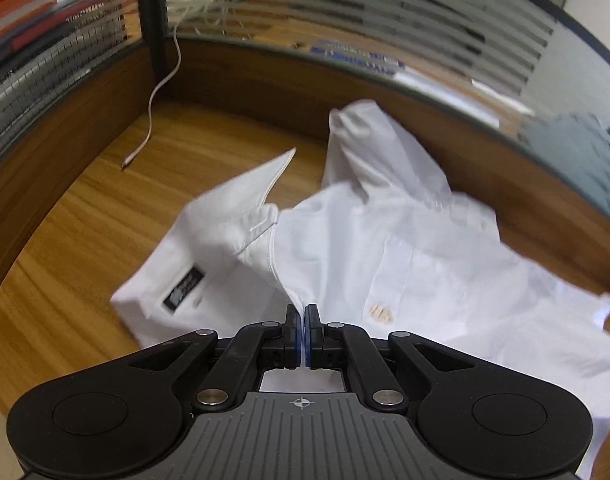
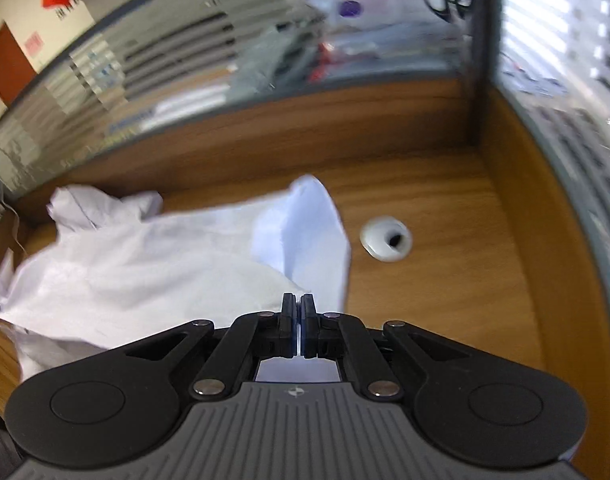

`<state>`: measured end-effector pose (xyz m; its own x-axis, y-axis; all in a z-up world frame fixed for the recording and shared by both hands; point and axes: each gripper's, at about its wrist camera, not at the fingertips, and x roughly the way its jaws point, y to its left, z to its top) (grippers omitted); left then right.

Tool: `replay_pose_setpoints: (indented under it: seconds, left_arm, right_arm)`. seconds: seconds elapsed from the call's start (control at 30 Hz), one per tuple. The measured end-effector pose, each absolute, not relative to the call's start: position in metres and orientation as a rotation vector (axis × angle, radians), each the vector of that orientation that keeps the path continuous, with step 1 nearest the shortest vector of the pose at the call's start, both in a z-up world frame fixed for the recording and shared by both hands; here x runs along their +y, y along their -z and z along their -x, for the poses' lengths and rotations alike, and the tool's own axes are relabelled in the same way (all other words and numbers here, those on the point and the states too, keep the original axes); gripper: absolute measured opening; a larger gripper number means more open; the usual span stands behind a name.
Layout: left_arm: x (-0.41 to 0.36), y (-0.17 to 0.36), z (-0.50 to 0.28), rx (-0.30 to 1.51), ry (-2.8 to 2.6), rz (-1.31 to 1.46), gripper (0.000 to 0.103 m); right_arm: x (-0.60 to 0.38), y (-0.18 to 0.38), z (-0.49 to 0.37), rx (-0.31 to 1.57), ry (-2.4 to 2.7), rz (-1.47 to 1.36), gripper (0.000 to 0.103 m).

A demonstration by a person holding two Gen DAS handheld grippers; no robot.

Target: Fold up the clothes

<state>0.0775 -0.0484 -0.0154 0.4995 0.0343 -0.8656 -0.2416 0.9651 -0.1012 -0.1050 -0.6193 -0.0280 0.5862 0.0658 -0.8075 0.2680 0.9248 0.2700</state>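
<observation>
A white button-up shirt lies rumpled on the wooden desk, collar and black neck label to the left, a sleeve bunched toward the back. My left gripper is shut on the shirt's front placket edge, which rises in a ridge to the pads. In the right wrist view the same shirt spreads to the left, with one flap lifted. My right gripper is shut on that lifted fabric edge.
Wood-and-glass partitions wall the desk at the back and both sides. A white cable with a loose plug dangles onto the desk at far left. A white cable grommet sits in the desk right of the shirt.
</observation>
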Motion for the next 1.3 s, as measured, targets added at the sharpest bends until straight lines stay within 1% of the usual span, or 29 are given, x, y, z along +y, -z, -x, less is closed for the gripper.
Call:
replay_pose_setpoints:
  seconds: [0.13, 0.2, 0.27, 0.3, 0.37, 0.4, 0.43, 0.5, 0.53, 0.57, 0.63, 0.83, 0.93, 1.0, 1.13, 1.3]
  left_arm:
    - [-0.055, 0.038, -0.054, 1.12, -0.15, 0.206, 0.005]
    - [-0.057, 0.05, -0.045, 1.153, -0.143, 0.215, 0.007]
    - [-0.059, 0.052, -0.038, 1.142, -0.153, 0.206, 0.019]
    - [-0.06, 0.05, -0.035, 1.129, -0.162, 0.195, 0.023]
    - [-0.06, 0.038, -0.031, 1.063, -0.169, 0.182, 0.038]
    - [-0.061, 0.031, -0.032, 1.025, -0.17, 0.176, 0.042]
    - [-0.061, 0.023, -0.033, 0.987, -0.17, 0.17, 0.049]
    - [-0.063, 0.011, -0.04, 0.93, -0.164, 0.159, 0.052]
    - [-0.065, 0.007, -0.047, 0.919, -0.155, 0.154, 0.055]
    - [-0.066, 0.005, -0.054, 0.915, -0.151, 0.153, 0.055]
    - [-0.069, 0.004, -0.071, 0.917, -0.148, 0.161, 0.055]
    - [-0.072, 0.016, -0.116, 0.933, -0.148, 0.278, 0.055]
    - [-0.081, 0.023, -0.143, 0.926, -0.139, 0.273, 0.057]
    - [-0.088, 0.028, -0.163, 0.935, -0.134, 0.265, 0.057]
    - [-0.101, 0.044, -0.2, 0.961, -0.123, 0.258, 0.057]
    - [-0.12, 0.068, -0.237, 1.021, -0.127, 0.266, 0.057]
  right_arm:
    - [-0.617, 0.054, 0.138, 1.048, 0.2, -0.408, 0.002]
    - [-0.616, 0.067, 0.146, 1.081, 0.224, -0.423, 0.002]
    - [-0.614, 0.077, 0.151, 1.105, 0.238, -0.429, 0.002]
    - [-0.614, 0.082, 0.153, 1.117, 0.245, -0.432, 0.002]
    - [-0.612, 0.092, 0.157, 1.141, 0.26, -0.437, 0.003]
    - [-0.611, 0.096, 0.159, 1.149, 0.266, -0.439, 0.004]
    - [-0.611, 0.092, 0.156, 1.136, 0.267, -0.436, 0.004]
    - [-0.61, 0.085, 0.149, 1.11, 0.268, -0.429, 0.005]
    - [-0.611, 0.082, 0.142, 1.095, 0.267, -0.426, 0.008]
    - [-0.612, 0.078, 0.134, 1.08, 0.265, -0.423, 0.014]
    - [-0.612, 0.073, 0.118, 1.053, 0.255, -0.417, 0.021]
    - [-0.607, 0.069, 0.058, 1.013, 0.216, -0.407, 0.02]
    - [-0.61, 0.075, 0.03, 0.995, 0.194, -0.421, 0.021]
    - [-0.611, 0.082, 0.012, 0.997, 0.177, -0.421, 0.021]
    - [-0.61, 0.1, -0.025, 1.016, 0.137, -0.409, 0.027]
    - [-0.605, 0.121, -0.058, 1.054, 0.096, -0.387, 0.028]
